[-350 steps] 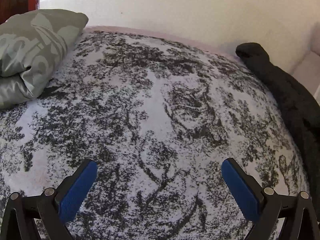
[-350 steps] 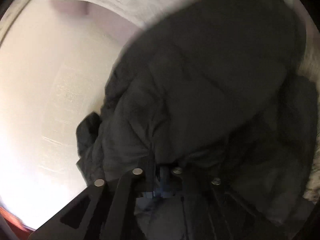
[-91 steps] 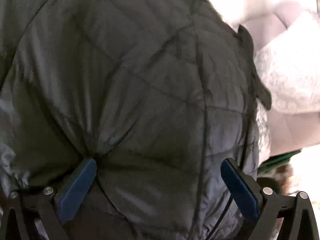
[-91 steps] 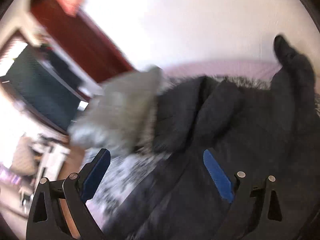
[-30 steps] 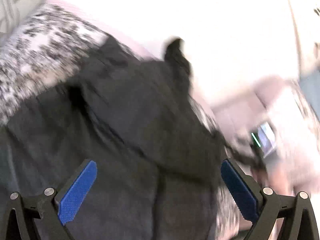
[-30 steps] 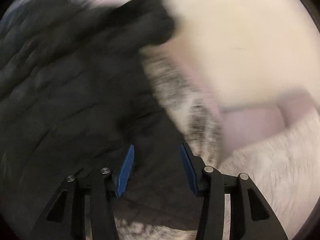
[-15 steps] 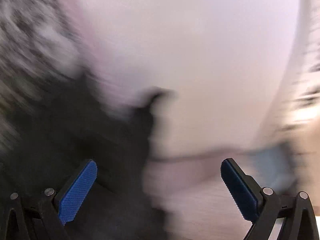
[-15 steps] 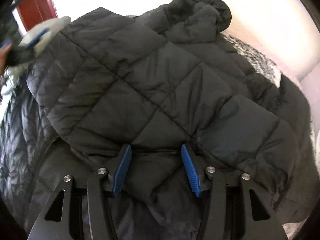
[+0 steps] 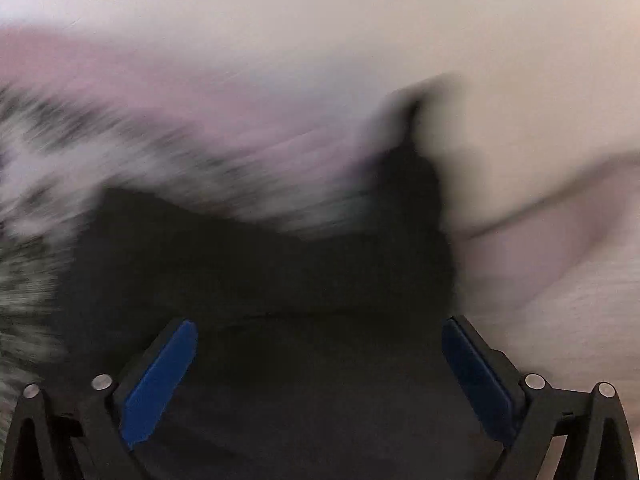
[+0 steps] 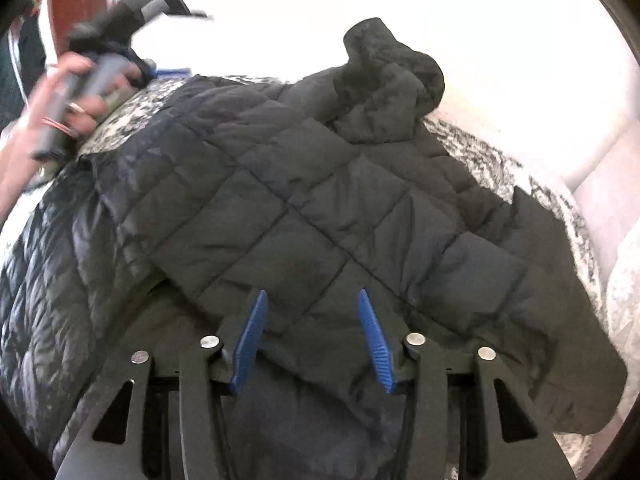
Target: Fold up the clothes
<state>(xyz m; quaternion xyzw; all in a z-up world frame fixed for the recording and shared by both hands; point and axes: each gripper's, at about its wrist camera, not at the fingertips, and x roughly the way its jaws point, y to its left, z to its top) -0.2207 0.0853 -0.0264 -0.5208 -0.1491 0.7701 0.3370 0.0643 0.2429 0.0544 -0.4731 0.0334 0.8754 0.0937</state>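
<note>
A dark quilted hooded jacket (image 10: pixel 304 216) lies spread on the black-and-white patterned bed cover (image 10: pixel 472 148), its hood (image 10: pixel 392 80) toward the wall. My right gripper (image 10: pixel 312 336) hovers low over the jacket's near part, jaws partly open with nothing between them. In the blurred left wrist view my left gripper (image 9: pixel 320 380) is wide open and empty above the dark jacket (image 9: pixel 280 272). The left gripper also shows in the right wrist view (image 10: pixel 100 68), held in a hand at the far left beyond the jacket's edge.
A pale wall (image 10: pixel 500 20) runs behind the bed. A red-brown wooden door frame (image 10: pixel 76 4) stands at the far left. A light blanket (image 10: pixel 624 280) lies past the bed's right edge. The patterned cover (image 9: pixel 48 184) shows at the left of the blurred left wrist view.
My left gripper swings fast, its view sweeping across the wall and back to the jacket. My right gripper pulled back for a wider view of the jacket, jaws slightly wider.
</note>
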